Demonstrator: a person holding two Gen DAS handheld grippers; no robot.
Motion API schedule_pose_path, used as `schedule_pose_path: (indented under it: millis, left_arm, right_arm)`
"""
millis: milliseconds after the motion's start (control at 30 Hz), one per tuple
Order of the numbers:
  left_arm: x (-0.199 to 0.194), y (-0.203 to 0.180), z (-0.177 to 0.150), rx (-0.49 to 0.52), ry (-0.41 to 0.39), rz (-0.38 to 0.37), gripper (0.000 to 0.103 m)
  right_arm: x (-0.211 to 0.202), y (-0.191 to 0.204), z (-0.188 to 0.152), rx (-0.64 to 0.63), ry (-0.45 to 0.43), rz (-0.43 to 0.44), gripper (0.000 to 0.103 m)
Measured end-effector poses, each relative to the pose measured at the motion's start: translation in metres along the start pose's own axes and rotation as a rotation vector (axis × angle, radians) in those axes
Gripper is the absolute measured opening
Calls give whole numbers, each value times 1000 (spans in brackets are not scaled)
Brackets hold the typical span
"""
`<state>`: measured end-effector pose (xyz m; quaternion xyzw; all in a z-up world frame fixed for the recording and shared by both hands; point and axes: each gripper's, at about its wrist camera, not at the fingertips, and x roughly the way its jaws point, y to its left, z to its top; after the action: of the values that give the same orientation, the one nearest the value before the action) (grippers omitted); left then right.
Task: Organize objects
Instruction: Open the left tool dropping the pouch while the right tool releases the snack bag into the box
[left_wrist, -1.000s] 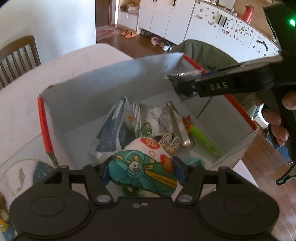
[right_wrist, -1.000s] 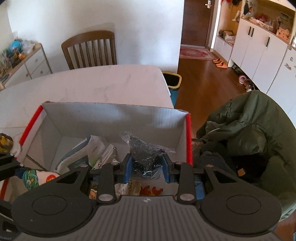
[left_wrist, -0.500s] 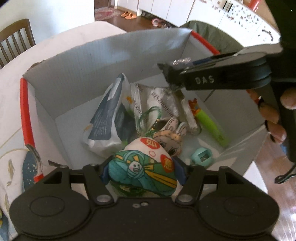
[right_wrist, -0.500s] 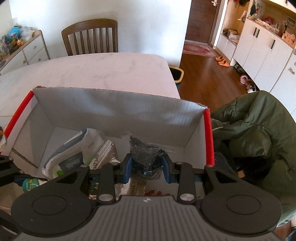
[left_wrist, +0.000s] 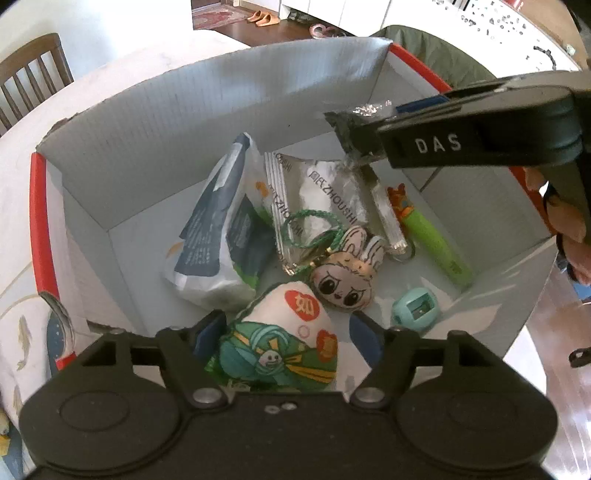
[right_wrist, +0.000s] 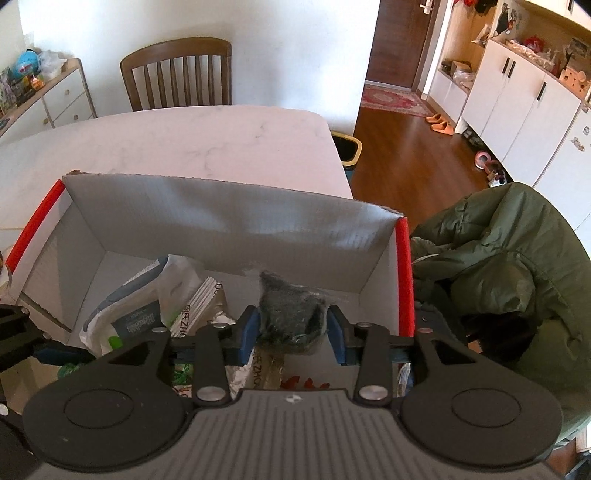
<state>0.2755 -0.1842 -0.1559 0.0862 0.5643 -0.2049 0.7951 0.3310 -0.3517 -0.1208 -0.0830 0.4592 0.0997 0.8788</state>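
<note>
At the lower centre of the left wrist view, a soft stuffed pouch (left_wrist: 277, 347) (printed in green, white and red) is pinched between the fingers of the left gripper (left_wrist: 284, 338), just above the floor of the cardboard box (left_wrist: 155, 147) on the bench (right_wrist: 184, 144). If it is let go here, it is judged likely to land on the bunny-face keychain (left_wrist: 343, 277) touching its upper edge and to roll against the crinkled white and blue bag (left_wrist: 218, 229) to the left. Further right, a smooth green tube (left_wrist: 436, 243) and a small round teal sharpener (left_wrist: 415, 308) lie on the box floor, near a foil snack packet (left_wrist: 321, 195).

In the upper right, a dark lump wrapped in clear crackly film (right_wrist: 291, 314) is clamped by the right gripper (right_wrist: 291, 325) over the box. The film is slippery and loose, so a slip is possible; a careless descent could also knock the thin corrugated wall, which would flex easily.
</note>
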Motion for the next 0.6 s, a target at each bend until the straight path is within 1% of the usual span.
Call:
schedule_pose_path:
  millis: [67,133,267,333,467,500,533,600]
  left_arm:
    - [-3,-1,-1,1,-10,3,75]
    - [-6,-2,-1,-1,-22,3,75]
    - [-20,-1,-5,-16,-53,-7,77]
    - [-24,-1,-5,-18,-68,-15,80]
    - [-36,-8,-9,-3,-106,-14,87]
    - [-38,-10,-9,-2,-116,-14,89]
    - [-41,-10,-10,-5,-127,-16,89]
    - [-46,-11,-11,-12,-145,-23,90]
  right_arm:
    - [-3,-1,-1,2,-8,-4,43]
    - [-6,-1,-3,1,-12,0,48]
    - [-11,1,-7,-7,-15,3,50]
    - [-14,1,-9,-7,-17,8,55]
    - [-24,-1,-11,1,-33,15,56]
    - [-29,-2,-12,4,-39,16,59]
    - [-32,-2,-12,5,-46,18,62]
    - [-41,-2,-13,12,-63,26,64]
